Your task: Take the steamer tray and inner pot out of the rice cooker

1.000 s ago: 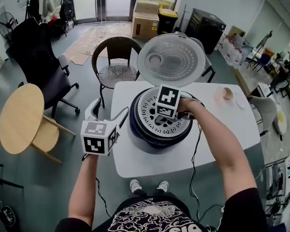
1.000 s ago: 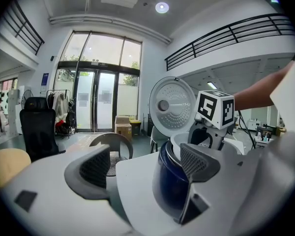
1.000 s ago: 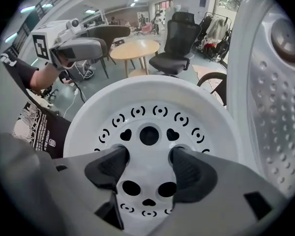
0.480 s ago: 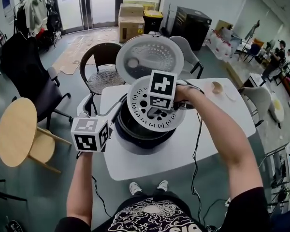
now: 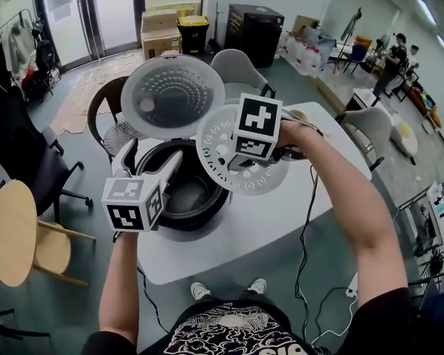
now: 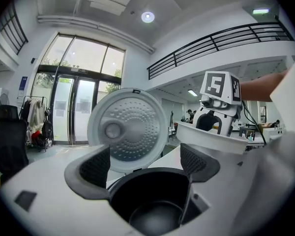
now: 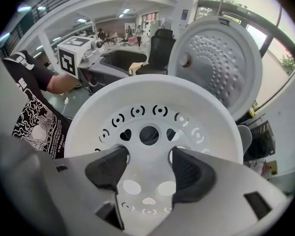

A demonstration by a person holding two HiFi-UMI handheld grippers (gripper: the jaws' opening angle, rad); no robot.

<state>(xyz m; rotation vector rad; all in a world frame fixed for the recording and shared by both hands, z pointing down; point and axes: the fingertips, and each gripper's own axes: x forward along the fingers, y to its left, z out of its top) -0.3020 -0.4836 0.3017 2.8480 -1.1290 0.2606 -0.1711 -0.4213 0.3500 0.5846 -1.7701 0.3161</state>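
Note:
My right gripper (image 5: 242, 161) is shut on the white perforated steamer tray (image 5: 213, 140), its pads set in holes either side of the tray's centre (image 7: 148, 168). The steamer tray (image 7: 152, 107) hangs in the air above and to the right of the rice cooker (image 5: 179, 214). The dark inner pot (image 5: 186, 192) sits in the cooker under the raised round lid (image 5: 172, 95). At the cooker's left rim my left gripper (image 5: 149, 160) is open, with nothing between its pads (image 6: 144, 163). Beyond it I see the inner pot (image 6: 155, 210), and the tray (image 6: 211, 137) up at the right.
The cooker stands on a white table (image 5: 229, 239). A small bowl lies on the table's far right, mostly behind my arm. Chairs (image 5: 237, 69) stand behind the table. A round wooden side table (image 5: 11, 231) is at the left. A cable (image 5: 307, 220) hangs off the table's front.
The right gripper has lifted the steamer tray out of the cooker, up and to the right. The left gripper has moved forward to the cooker's left rim.

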